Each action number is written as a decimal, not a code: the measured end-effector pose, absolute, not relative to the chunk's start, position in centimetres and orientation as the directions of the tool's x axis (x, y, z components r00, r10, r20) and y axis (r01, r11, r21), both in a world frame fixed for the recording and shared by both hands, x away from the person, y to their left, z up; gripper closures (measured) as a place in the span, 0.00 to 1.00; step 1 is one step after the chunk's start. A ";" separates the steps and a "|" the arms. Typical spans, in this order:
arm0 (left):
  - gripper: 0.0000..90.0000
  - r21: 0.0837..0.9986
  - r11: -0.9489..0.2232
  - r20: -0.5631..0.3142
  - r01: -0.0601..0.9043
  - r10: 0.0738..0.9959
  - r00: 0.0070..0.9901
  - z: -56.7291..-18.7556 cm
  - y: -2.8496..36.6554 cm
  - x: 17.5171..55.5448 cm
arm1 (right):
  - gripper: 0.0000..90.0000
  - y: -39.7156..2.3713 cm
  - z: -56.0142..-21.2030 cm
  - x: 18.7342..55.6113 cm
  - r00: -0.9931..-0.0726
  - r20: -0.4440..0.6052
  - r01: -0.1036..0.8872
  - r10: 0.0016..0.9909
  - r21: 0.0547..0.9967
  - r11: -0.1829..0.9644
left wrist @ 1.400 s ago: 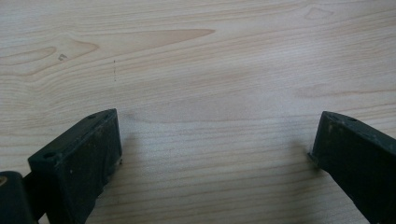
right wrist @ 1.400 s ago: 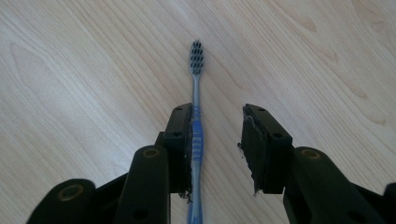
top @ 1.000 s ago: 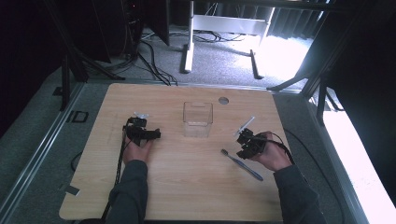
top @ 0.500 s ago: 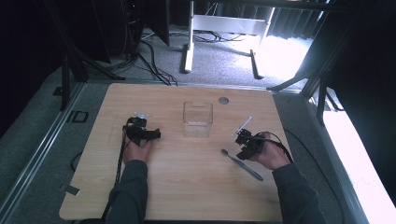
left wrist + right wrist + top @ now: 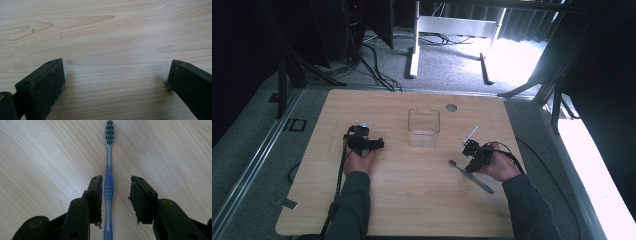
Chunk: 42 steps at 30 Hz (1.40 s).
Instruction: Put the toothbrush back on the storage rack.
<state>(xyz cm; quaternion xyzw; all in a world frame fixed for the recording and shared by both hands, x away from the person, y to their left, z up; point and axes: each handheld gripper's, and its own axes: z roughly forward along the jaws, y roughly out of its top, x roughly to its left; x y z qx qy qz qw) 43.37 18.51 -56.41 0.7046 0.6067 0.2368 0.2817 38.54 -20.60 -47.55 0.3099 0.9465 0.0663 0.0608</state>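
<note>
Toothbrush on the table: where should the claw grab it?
Probably on the blue ribbed handle of the toothbrush, coming straight down from above. It lies flat on the table, and the right claw already straddles that thicker, grippy part, open.

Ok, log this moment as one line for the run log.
right gripper: jaws open astride toothbrush handle, not gripping | left gripper: jaws open, nothing between | toothbrush: flat on table | clear box: centre

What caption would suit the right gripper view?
Right gripper, jaws open, straddling a blue toothbrush lying flat on the wooden table.
</note>
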 end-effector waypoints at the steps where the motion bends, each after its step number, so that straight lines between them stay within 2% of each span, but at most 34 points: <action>1: 0.02 0.684 -0.105 -0.008 0.721 0.988 0.151 -56.4 18.5 43.4 | 0.68 -20.6 -47.6 38.5 -0.801 -0.072 0.579 0.595 0.160 0.799; 42: 0.02 0.684 -0.105 -0.008 0.722 0.988 0.152 -56.4 18.5 43.4 | 0.73 -20.1 -50.4 39.0 -0.796 -0.044 0.600 0.603 0.070 0.797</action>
